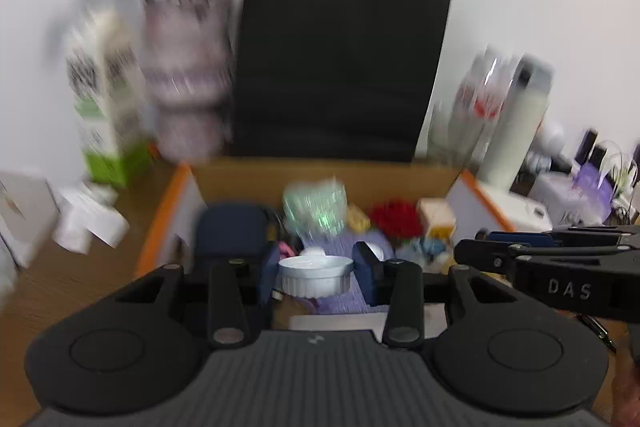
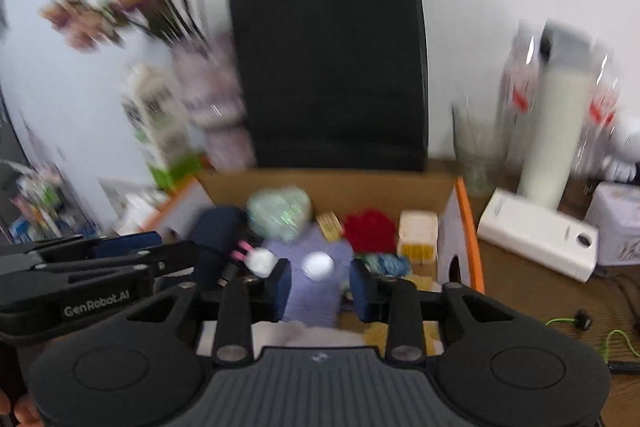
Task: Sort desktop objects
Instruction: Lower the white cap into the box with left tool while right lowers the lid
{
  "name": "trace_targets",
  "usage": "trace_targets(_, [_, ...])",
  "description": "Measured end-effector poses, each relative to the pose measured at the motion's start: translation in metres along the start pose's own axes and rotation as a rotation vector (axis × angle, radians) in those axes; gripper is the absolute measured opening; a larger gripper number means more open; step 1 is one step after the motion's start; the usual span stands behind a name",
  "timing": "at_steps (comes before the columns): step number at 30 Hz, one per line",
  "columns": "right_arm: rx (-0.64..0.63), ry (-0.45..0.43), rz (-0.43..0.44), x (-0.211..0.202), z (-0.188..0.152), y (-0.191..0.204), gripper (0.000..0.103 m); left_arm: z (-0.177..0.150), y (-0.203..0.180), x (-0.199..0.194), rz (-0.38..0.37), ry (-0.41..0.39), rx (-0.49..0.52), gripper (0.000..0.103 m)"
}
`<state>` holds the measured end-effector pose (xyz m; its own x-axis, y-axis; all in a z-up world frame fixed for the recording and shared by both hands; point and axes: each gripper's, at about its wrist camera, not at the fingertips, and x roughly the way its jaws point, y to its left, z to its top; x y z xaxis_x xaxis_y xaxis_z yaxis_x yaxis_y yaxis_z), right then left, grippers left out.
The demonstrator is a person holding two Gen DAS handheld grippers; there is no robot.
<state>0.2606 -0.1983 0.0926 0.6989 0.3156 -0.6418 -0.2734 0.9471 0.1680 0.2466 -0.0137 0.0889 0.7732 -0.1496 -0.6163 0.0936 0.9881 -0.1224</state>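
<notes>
Ramekin (image 1: 316,275), small, white, ribbed, pinched between left gripper (image 1: 317,277) pads, held above cardboard box (image 1: 320,177) (near edge). Right gripper (image 2: 320,287) fingers apart, nothing between them, poised over same box. Box contents: purple cloth (image 2: 316,287), red pompom (image 2: 370,229), yellow block (image 2: 418,231), dark blue pouch (image 2: 218,227). Black bag (image 2: 332,55) upright behind box.

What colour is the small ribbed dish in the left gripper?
White ribbed dish; clearest in the left wrist view.
</notes>
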Motion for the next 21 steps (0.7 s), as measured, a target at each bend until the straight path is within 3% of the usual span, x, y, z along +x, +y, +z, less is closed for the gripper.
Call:
trace_targets(2, [0.002, 0.024, -0.048, 0.007, 0.001, -0.004, 0.028, 0.001, 0.009, 0.011, 0.011, 0.030, -0.049, 0.041])
trace_targets(4, [-0.021, -0.023, 0.006, -0.016, -0.014, -0.005, 0.028, -0.007, 0.018, -0.005, -0.035, -0.010, -0.074, 0.041])
trace_targets(8, [-0.124, -0.122, 0.096, -0.069, -0.084, 0.002, 0.052, -0.041, 0.026, -0.061, -0.078, -0.128, -0.065, 0.041])
trace_targets(11, [-0.124, -0.042, 0.130, -0.068, -0.138, 0.011, 0.049, -0.064, 0.016, -0.086, -0.071, -0.168, -0.029, 0.041])
trace_targets(13, [-0.145, 0.001, 0.106, -0.058, -0.160, 0.019, 0.048, -0.074, 0.009, -0.092, -0.082, -0.167, -0.009, 0.041])
trace_targets(18, [-0.185, 0.006, 0.062, -0.044, -0.170, 0.028, 0.048, -0.089, -0.002, -0.097, -0.056, -0.169, 0.015, 0.041])
trace_targets(19, [-0.203, 0.004, 0.039, -0.044, -0.171, 0.031, 0.040, -0.091, -0.002, -0.096, -0.052, -0.163, 0.014, 0.041])
trace_targets(21, [-0.210, -0.003, 0.028, -0.044, -0.173, 0.035, 0.039, -0.094, -0.002, -0.096, -0.042, -0.160, 0.015, 0.041])
